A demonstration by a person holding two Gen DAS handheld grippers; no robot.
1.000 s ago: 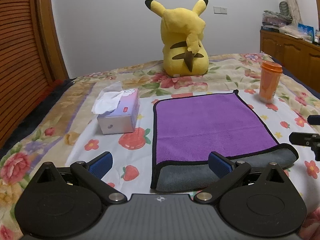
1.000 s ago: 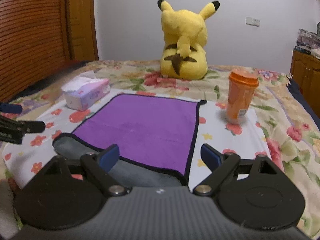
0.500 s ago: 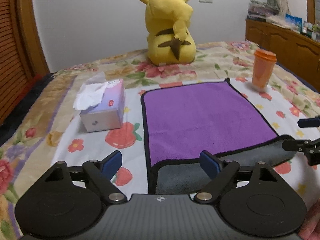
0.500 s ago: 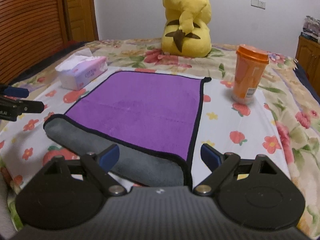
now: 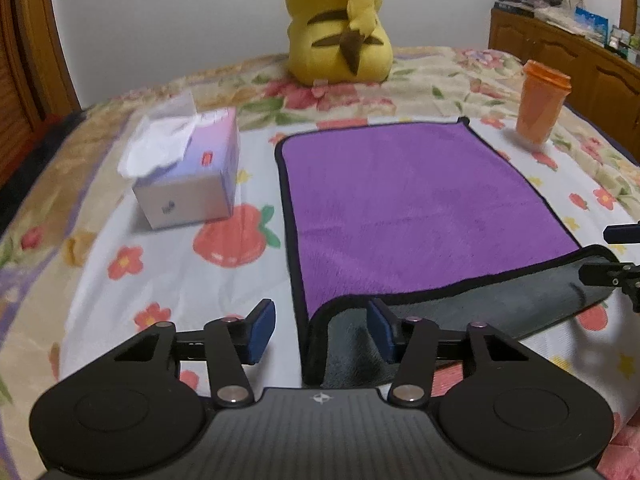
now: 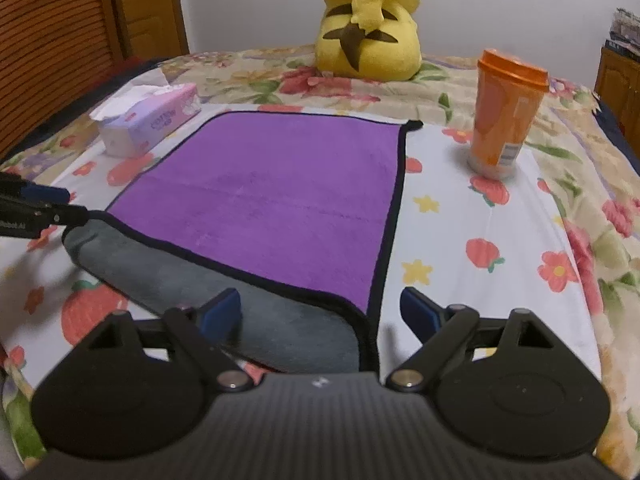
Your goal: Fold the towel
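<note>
Lying flat, purple towel (image 5: 408,208) with black trim, grey near edge turned up, both grippers' jaws spread

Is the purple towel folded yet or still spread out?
Mostly spread: the towel lies flat, purple side up, with only its near edge turned over, showing grey.

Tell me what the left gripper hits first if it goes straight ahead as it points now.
Most likely the towel: the open left gripper straddles its near left corner, where the grey underside is turned up. Depth is unclear.
</note>
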